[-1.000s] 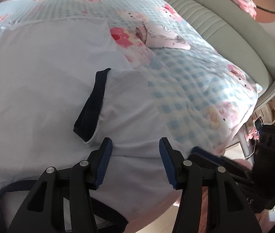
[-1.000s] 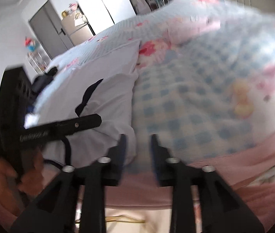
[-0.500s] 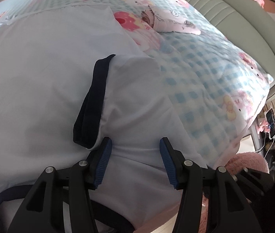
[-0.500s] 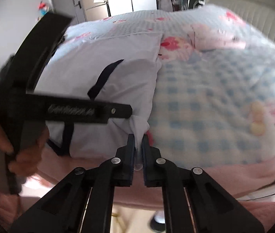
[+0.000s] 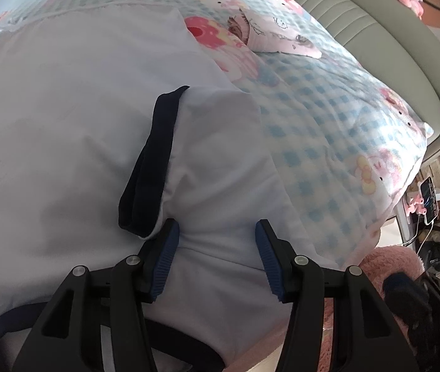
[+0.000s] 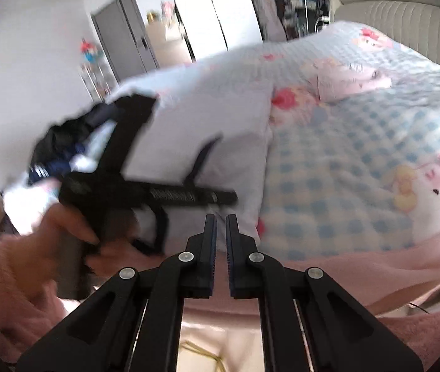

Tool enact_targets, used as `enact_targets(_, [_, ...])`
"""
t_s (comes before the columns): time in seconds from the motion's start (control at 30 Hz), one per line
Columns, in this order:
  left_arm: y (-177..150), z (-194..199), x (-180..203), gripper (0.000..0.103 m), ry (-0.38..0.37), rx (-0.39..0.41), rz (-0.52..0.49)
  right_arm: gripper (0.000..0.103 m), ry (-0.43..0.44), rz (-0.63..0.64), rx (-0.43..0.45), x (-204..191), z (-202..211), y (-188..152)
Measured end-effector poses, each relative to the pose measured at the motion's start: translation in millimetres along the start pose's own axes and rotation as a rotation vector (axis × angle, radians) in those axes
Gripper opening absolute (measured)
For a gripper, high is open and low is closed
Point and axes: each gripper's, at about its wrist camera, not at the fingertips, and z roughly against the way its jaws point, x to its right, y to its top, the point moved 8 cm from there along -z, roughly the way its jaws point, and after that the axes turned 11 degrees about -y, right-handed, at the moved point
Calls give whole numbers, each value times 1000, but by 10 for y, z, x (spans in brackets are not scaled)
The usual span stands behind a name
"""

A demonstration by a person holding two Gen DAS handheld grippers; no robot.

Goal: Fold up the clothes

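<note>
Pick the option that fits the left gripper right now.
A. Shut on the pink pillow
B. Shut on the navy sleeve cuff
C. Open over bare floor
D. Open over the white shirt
D: the left gripper has its blue pads spread wide apart, with the white shirt lying below and between them.

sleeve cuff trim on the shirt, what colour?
Dark navy, on a white shirt; the sleeve cuff shows best in the left wrist view.

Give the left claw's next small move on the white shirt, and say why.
Probably close the left claw on the white navy-trimmed shirt: its jaws stand open, straddling a ridge of cloth beside the navy sleeve cuff, with nothing pinched yet.
</note>
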Motion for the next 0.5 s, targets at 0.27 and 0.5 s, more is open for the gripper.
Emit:
enact_targets(0.27, [13,304,303,56,63,106,-86,24,-102,-160,-101,350,-565,77])
enact_targets(0.5, [-19,345,-52,56,178,61,-9,29,-130,-76,-199,205,-772,-94])
